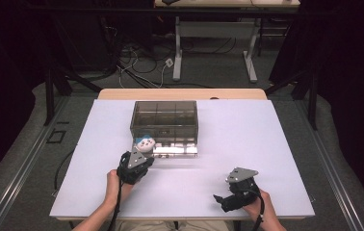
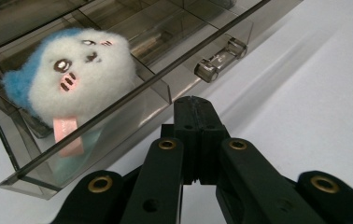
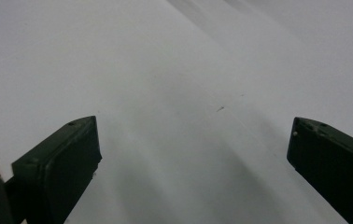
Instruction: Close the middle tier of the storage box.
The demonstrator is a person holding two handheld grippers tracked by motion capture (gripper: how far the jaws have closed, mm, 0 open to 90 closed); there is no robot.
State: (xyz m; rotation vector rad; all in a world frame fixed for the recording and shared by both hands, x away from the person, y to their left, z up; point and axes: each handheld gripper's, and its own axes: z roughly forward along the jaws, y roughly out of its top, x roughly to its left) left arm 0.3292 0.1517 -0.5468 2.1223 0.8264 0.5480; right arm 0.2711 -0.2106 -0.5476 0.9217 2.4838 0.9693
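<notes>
Already the plush toy lies in the near-left compartment of the smoked clear organiser box, up and to the left of the left gripper, whose jaws are clenched together on nothing, just short of the box's front edge and its clear latch. Placing looks done; closing the lid seems left. Well off to the right, the right gripper rests released, jaws wide over the bare white table

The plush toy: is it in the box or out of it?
In: the plush toy sits in an end compartment of the clear box, behind its front wall.
</notes>
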